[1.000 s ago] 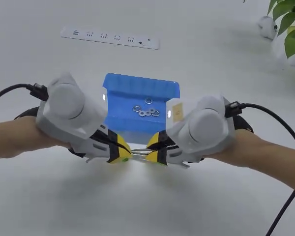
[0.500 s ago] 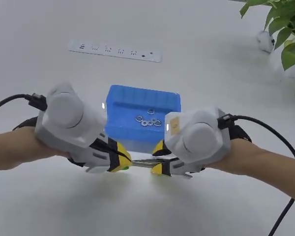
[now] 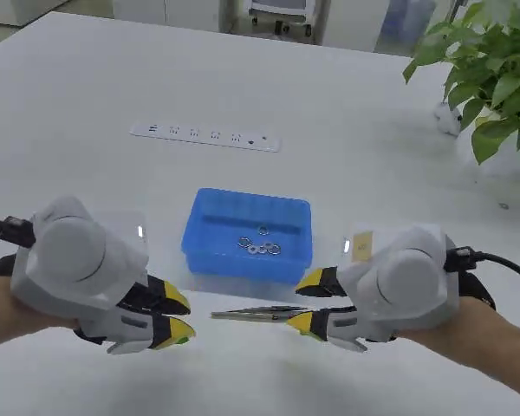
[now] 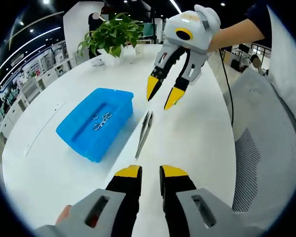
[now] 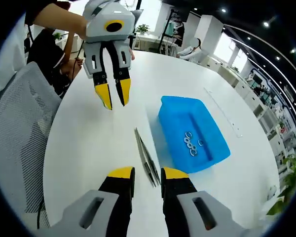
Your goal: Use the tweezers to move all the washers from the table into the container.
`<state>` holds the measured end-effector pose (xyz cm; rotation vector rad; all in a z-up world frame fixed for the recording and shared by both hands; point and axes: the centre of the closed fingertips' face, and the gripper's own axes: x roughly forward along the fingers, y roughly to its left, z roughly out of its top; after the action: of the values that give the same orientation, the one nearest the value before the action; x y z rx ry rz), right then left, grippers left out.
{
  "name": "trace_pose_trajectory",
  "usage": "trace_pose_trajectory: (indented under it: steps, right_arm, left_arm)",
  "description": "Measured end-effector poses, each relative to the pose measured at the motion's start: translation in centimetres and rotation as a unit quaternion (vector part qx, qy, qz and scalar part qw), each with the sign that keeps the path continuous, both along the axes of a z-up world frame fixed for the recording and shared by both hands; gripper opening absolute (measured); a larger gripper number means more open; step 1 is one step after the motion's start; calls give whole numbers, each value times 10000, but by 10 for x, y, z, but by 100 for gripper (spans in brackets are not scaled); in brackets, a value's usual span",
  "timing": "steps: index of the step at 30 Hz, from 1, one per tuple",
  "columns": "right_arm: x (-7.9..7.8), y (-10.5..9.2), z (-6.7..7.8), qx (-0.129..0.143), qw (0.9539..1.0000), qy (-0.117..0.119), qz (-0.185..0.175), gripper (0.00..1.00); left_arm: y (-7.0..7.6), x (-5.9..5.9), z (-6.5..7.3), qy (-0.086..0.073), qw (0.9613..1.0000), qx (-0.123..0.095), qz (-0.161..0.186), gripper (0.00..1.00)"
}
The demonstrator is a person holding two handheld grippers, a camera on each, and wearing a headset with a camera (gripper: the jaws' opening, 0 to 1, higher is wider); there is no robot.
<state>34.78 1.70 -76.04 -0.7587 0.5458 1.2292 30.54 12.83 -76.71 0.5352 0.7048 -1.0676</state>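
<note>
table: white, smooth, matte top; everything sits on it.
plant: green, broad leaves, at the far right edge of your head view.
power strip: long, flat white bar, lying beyond the container.
container: blue plastic bin, rectangular with rounded corners and glossy walls, centred ahead of you between both grippers.
left gripper: grey rounded shell, black jaws with yellow tips. Your jaws sit a narrow gap apart with nothing between them, held left of the tweezers and clear of them.
right gripper: same build. Your jaws are spread wider and grip nothing. Tips are right at the near end of the tweezers; I can't tell whether they touch.
tweezers: slim bright metal, two thin arms, lying flat on the table just in front of the container's near wall, between your two grippers.
washers: small flat metal rings, clustered on the container floor, several touching, one slightly apart toward the back.
</note>
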Motion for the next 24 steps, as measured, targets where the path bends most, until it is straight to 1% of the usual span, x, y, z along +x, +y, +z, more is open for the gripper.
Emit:
trace_pose_trajectory:
  steps: [1,3,4,5,6,7,8,9,10,11,12,13,14,15,16,17,18,19,20,21,22,24]
  right_arm:
    - [-3,-3,3,50,10000,-22,-55,22]
    - [-9,-11,12,194,9995,-63,-249,22]
    - [-12,-14,15,247,9991,-76,-332,22]
    - [-16,-17,20,344,9984,-65,-447,22]
    - [-18,-18,24,473,9973,-63,-566,23]
    - [-22,-20,30,644,9950,-2,-762,23]
    - [-25,-20,34,781,9930,73,-887,24]
    - [-29,-19,39,982,9900,192,-995,27]
    - [-34,-18,41,1091,9882,313,-1029,29]
    - [-38,-16,44,1246,9854,406,-1087,32]
    - [-39,-15,47,1321,9847,327,-1092,35]
    - [-40,-17,48,1277,9851,248,-1122,35]
    - [-41,-18,49,1258,9852,193,-1151,36]
    - [-42,-19,49,1230,9856,122,-1156,36]
    - [-39,-22,51,1208,9851,-12,-1222,38]
    - [-36,-26,53,1231,9828,-97,-1373,41]
    - [-36,-26,54,1243,9827,-112,-1367,45]
    - [-34,-28,58,1314,9810,-204,-1413,49]
    - [-31,-32,61,1307,9804,-361,-1427,55]
    - [-29,-36,63,1257,9803,-477,-1446,58]
    - [-27,-41,64,1205,9799,-575,-1480,59]
    - [-26,-48,65,1100,9804,-702,-1478,62]
  left_arm:
    - [4,-3,0,-52,10000,82,14,22]
    - [13,-10,2,-112,9995,281,3,26]
    - [17,-12,3,-134,9993,345,53,29]
    - [21,-15,7,-163,9990,382,139,32]
    - [23,-15,11,-211,9989,356,208,34]
    - [24,-16,19,-258,9988,216,368,37]
    - [24,-16,25,-235,9982,45,552,41]
    - [20,-18,35,-92,9963,-324,789,45]
    - [17,-18,42,-52,9943,-535,917,51]
    - [15,-16,54,-121,9905,-813,1102,54]
    - [14,-13,63,-228,9879,-982,1178,57]
    - [14,-11,72,-355,9854,-1115,1235,61]
    - [14,-10,74,-396,9845,-1149,1262,65]
    - [16,-7,80,-508,9823,-1188,1358,68]
    - [17,-5,84,-605,9805,-1208,1425,73]
    - [19,-2,88,-691,9780,-1252,1520,76]
    - [20,0,92,-747,9750,-1320,1623,79]
    - [21,3,100,-790,9685,-1542,1788,84]
    - [20,4,109,-772,9611,-1811,1940,87]
    - [19,4,116,-760,9558,-2002,2017,90]
    - [20,6,124,-854,9497,-2179,2083,92]
    - [24,6,130,-1012,9466,-2206,2122,97]
